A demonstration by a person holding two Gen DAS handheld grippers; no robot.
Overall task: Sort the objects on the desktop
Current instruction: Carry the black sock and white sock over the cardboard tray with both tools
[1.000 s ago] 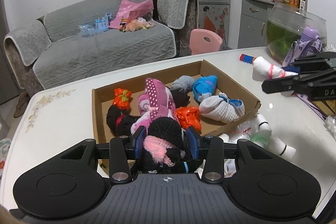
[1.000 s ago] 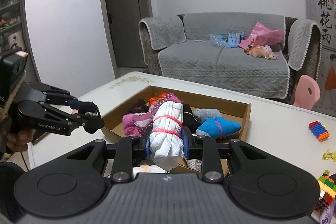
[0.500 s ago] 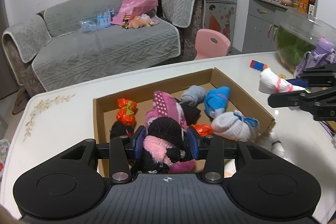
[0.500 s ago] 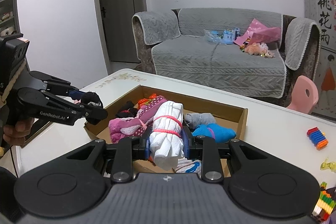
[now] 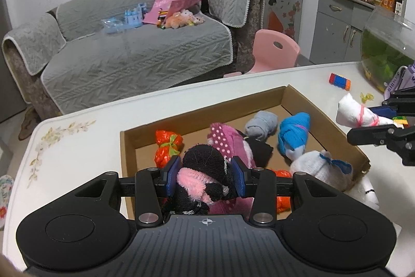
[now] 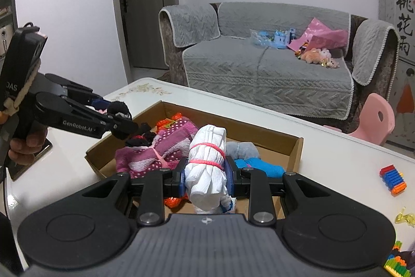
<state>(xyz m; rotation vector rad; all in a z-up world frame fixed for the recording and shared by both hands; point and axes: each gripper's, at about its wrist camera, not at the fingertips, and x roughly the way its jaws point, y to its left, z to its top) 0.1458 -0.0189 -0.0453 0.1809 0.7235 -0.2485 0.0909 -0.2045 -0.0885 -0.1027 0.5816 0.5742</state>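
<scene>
The left gripper (image 5: 205, 178) tilts down over the near edge of the cardboard box (image 5: 202, 116) on the white counter (image 5: 77, 126), its jaws pinching a black-and-pink sock bundle (image 5: 205, 173). From the right wrist view, a hand (image 6: 23, 147) grips its handle at the left edge, the tool reaching over the box's left corner. The right gripper (image 6: 206, 175) also points downward, jaws clamped on a white bundle (image 6: 207, 168) tied with pink bands, held above the box's near side. Inside the box lie orange (image 5: 167, 144), pink dotted (image 5: 225, 142), grey (image 5: 260, 125) and blue (image 5: 294, 133) bundles.
</scene>
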